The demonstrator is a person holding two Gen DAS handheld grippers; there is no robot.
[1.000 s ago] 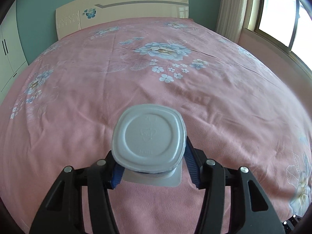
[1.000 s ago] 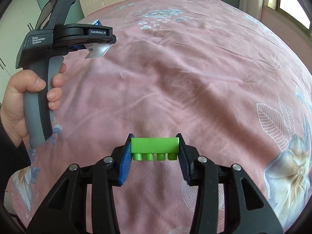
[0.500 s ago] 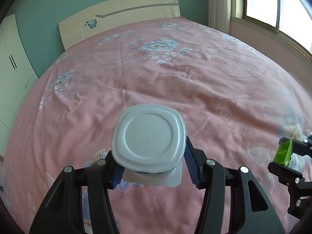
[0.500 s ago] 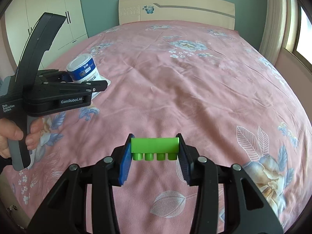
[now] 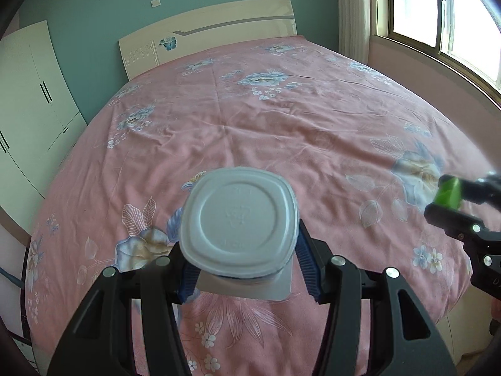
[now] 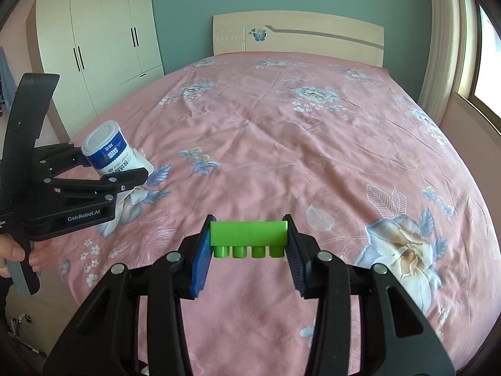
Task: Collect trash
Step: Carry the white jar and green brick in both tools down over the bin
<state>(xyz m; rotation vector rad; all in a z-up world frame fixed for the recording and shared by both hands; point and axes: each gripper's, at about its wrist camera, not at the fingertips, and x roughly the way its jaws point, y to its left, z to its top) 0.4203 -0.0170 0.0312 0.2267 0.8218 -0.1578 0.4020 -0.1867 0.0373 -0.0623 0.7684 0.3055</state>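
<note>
Both grippers have pulled back and risen from the bed since the earlier frames, so the wardrobe (image 6: 100,40) and headboard (image 6: 297,31) now show in full. Each load is unchanged in its grip. The cup (image 5: 239,222), a white yoghurt-type pot with a blue label, sits clamped in the left gripper (image 5: 241,266), jaws partly closed on its sides, base toward the camera, foil lid flap hanging at the near end; its long axis runs forward along the fingers. The brick (image 6: 249,235), green and studded, is clamped end to end in the right gripper (image 6: 249,250), studs down, long axis crosswise between the pads. Both items hang clear above the bed (image 6: 313,156), not touching it. The left gripper stands to the left of the right gripper, at roughly the same level. No bin or bag is visible in either view, so the drop point probably lies off-frame. No further trash is visible on the pink cover, so the next step is judged to be the carry to disposal.
</note>
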